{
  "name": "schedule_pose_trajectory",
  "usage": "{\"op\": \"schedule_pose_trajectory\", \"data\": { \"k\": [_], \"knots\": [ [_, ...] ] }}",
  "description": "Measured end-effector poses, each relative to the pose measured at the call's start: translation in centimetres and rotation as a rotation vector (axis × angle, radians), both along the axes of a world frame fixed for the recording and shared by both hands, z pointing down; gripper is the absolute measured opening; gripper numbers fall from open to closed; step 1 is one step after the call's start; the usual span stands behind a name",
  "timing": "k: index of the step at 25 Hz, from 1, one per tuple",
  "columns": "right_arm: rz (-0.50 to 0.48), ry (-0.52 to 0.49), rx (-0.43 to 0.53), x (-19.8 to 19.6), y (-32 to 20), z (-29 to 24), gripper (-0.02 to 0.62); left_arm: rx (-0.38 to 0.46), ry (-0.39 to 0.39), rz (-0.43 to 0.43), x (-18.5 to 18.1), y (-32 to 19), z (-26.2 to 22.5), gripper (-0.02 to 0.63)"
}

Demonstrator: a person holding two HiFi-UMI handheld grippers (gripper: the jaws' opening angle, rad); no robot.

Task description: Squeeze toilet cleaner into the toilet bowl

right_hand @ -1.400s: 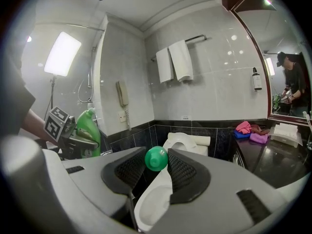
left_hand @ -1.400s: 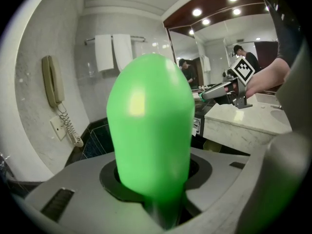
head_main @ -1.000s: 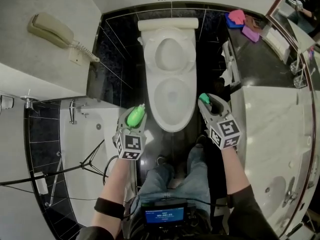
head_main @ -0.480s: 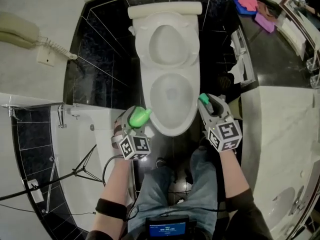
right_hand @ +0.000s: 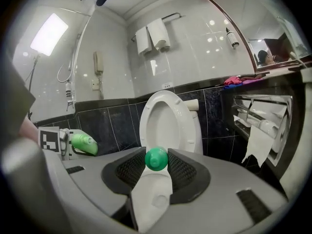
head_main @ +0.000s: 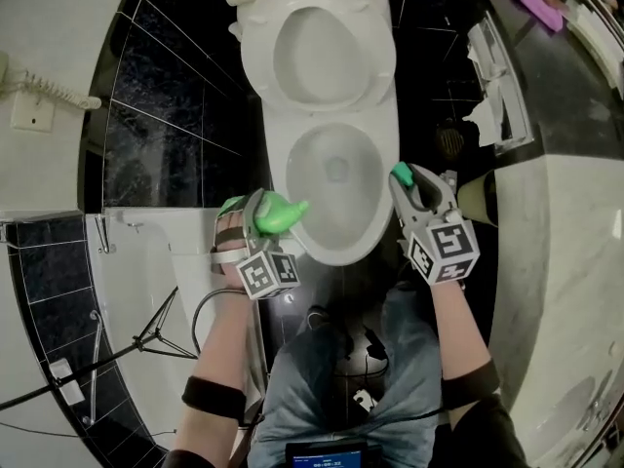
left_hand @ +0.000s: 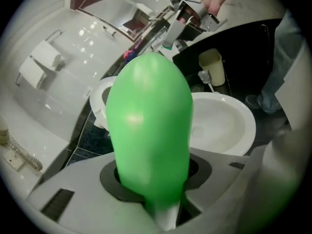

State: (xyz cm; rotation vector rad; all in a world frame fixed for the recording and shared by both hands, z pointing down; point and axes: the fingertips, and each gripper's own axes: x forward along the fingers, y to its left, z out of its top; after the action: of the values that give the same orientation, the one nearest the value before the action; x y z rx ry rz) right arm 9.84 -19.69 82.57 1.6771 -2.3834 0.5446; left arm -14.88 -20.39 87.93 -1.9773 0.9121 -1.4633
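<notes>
Bottle (head_main: 276,213), glossy bright green, points its nozzle at toilet bowl (head_main: 336,254) rim.

This is looking like a bathroom, seemingly a hotel one. A white ceramic toilet (head_main: 331,193) with its lid raised is standing against glossy black tiles (right_hand: 117,126), a white bathtub (head_main: 146,261) is lying beside it, and a pale marble vanity desk (head_main: 575,261) is running along the other side. On a chrome rail (right_hand: 170,16) folded white towels (right_hand: 153,35) are hanging, a beige wall telephone (right_hand: 98,62) is hanging nearby, and white toilet paper (right_hand: 257,147) is dangling from its holder.
</notes>
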Motion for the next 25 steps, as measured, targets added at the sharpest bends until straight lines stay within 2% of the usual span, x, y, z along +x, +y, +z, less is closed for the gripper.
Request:
{"op": "schedule_pose_trajectory", "data": {
  "k": [4,8,13,25],
  "knots": [
    [0.014,-0.021,0.003,0.5,-0.4,2.6,0.150,0.004,-0.072,0.045,0.7,-0.7,3.1,0.175],
    [0.029,-0.031,0.027,1.2,-0.9,5.1,0.151,0.024,-0.178,0.120,1.1,-1.3,5.7,0.175],
    [0.052,-0.077,0.014,1.6,-0.8,7.7,0.150,0.029,-0.301,0.217,1.1,-1.4,8.9,0.173],
    [0.080,-0.100,0.018,2.8,-0.1,11.9,0.150,0.005,-0.397,0.296,1.6,-0.8,13.5,0.173]
  ]
}}
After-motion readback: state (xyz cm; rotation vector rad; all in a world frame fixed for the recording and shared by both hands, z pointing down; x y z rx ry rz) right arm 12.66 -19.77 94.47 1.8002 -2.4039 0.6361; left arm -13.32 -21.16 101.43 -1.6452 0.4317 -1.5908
